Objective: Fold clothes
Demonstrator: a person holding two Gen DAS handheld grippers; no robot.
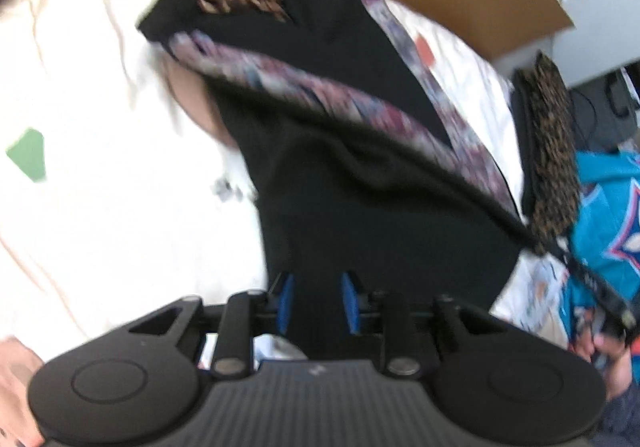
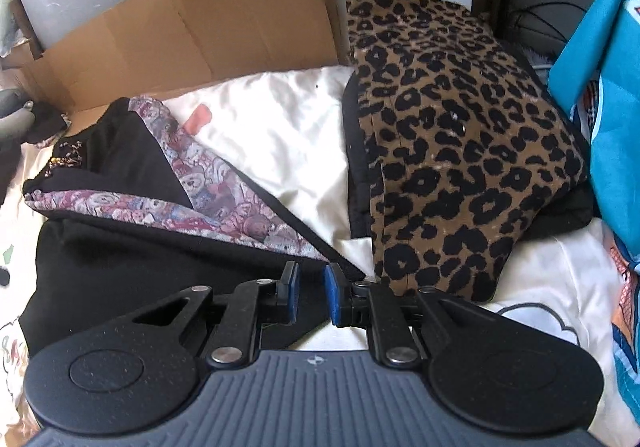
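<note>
the black garment point(image 2: 120, 267) with a patterned trim lies flat on the white sheet of the bed point(image 2: 280, 135), directly in front of and under both tools. its long axis runs from the near edge of the bed away toward the cardboard point(image 2: 200, 27) at the far side, with the two trimmed edges meeting in a point just ahead of the right hand-held gripper point(image 2: 312, 293). that gripper sits at the garment's right edge, blue pads a little apart and nothing pinched between them. the left hand-held gripper point(image 1: 316, 301) hangs over the garment's near black panel, also slightly parted and empty; that view is smeared, so whether the cloth brushes its pads is hard to say. each hand looks about equally near its own side of the cloth.

counted: one black garment spread out, one folded leopard-print piece point(image 2: 452, 151) just beside it toward the bed's right edge, one blue item point(image 2: 612, 95) further right, two grippers.
</note>
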